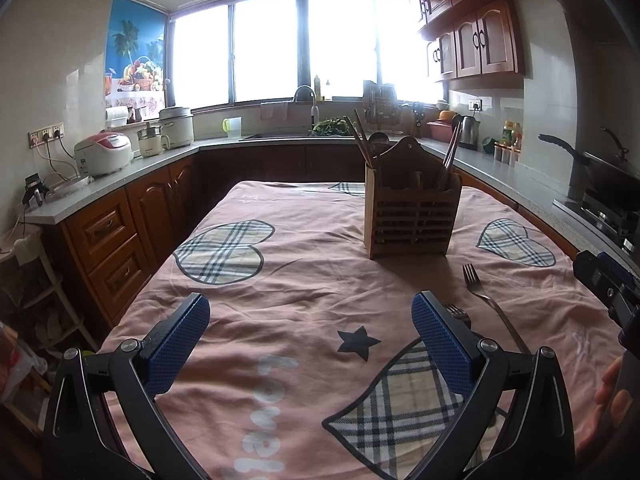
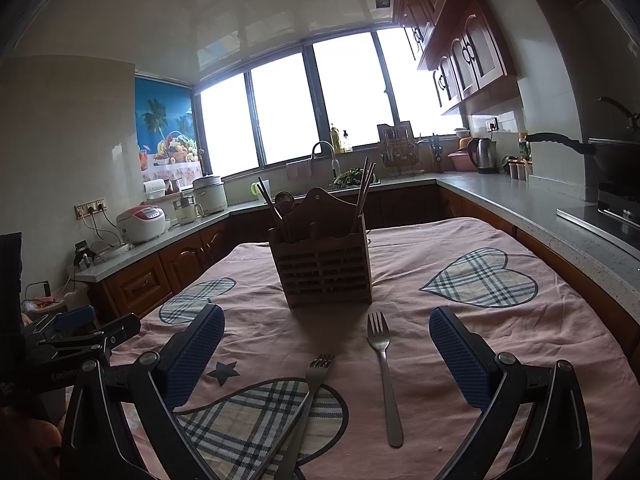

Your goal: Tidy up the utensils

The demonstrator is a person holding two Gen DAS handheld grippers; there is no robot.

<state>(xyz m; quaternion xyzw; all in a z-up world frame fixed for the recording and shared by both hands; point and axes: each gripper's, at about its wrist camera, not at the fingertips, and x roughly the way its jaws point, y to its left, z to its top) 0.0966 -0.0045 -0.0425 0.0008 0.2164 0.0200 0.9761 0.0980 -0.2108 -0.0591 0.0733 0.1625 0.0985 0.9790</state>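
A slatted wooden utensil holder (image 1: 412, 216) (image 2: 326, 268) stands upright on the pink cloth, with chopsticks (image 1: 362, 140) (image 2: 364, 192) and a spoon sticking out. Two metal forks lie in front of it. One fork (image 2: 384, 376) (image 1: 490, 304) lies straight. The other fork (image 2: 310, 396) lies left of it, its tines just visible behind my left gripper's right finger (image 1: 458, 314). My left gripper (image 1: 310, 344) is open and empty above the cloth. My right gripper (image 2: 326, 356) is open and empty, with both forks between its fingers. Each gripper shows at the other view's edge.
The table (image 1: 280, 280) carries a pink cloth with plaid hearts. Wooden cabinets and grey counters surround it on three sides, close to the table's left and right edges. Rice cookers (image 1: 104, 152), a sink, a kettle (image 2: 482, 154) and a stove with a wok (image 1: 600, 176) line the counters.
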